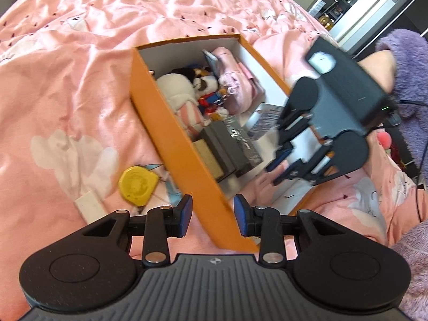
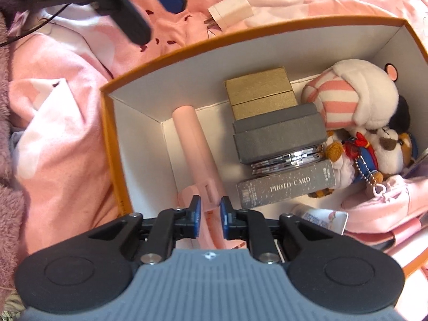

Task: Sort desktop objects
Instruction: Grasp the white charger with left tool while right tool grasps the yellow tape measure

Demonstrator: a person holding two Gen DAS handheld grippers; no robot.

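An orange box (image 1: 160, 123) (image 2: 187, 50) with a white inside lies on a pink bedspread (image 1: 67, 80). In the right wrist view my right gripper (image 2: 211, 208) reaches into the box, shut on the near end of a pink stick-shaped gadget (image 2: 192, 144) that lies along the box floor. The left wrist view shows that gripper (image 1: 276, 174) blurred over the box's right side. My left gripper (image 1: 213, 211) is open above the box's near wall, which shows in the gap between its pads. A yellow tape measure (image 1: 136, 186) and a white charger plug (image 1: 89, 204) (image 2: 230, 13) lie on the bedspread outside the box.
The box holds plush toys (image 2: 358, 99), a gold box (image 2: 259, 91), a grey box (image 2: 278, 139), a "PHOTO CARD" box (image 2: 286, 187) and a pink pouch (image 2: 374, 211). A person's purple fleece sleeve (image 1: 406, 61) is at the right. The bedspread spreads left and behind.
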